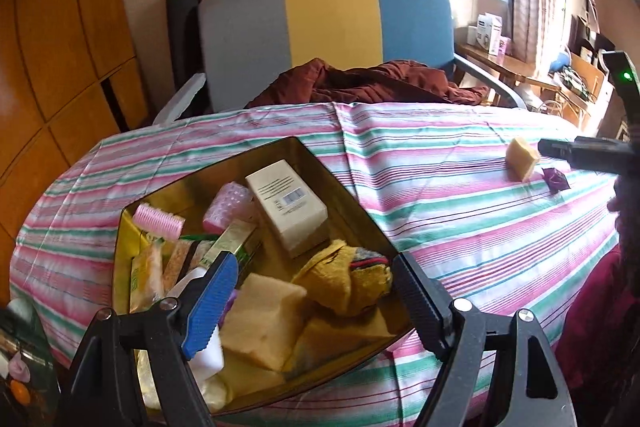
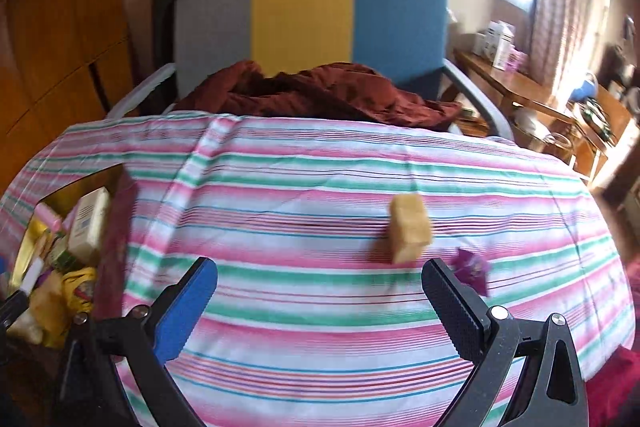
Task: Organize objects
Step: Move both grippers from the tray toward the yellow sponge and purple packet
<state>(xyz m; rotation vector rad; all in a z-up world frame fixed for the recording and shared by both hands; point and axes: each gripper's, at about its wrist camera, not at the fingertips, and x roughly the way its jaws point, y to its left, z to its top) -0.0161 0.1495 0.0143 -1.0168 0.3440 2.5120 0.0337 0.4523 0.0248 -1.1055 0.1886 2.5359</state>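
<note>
Most items already lie in the gold-lined open metal tin (image 1: 352, 205). A tan sponge block (image 2: 410, 229) and purple wrapper (image 2: 472, 269) remain on the striped-cloth counter (image 2: 320, 307). Both hand-held grippers, left (image 1: 316, 291) and right (image 2: 320, 301), gape empty.

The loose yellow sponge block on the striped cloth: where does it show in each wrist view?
Left wrist: the sponge block sits far right, just left of the right gripper's dark tip.
Right wrist: the same block lies right of centre, ahead of the open jaws.
Shared landmark: the purple wrapper beside it.
</note>
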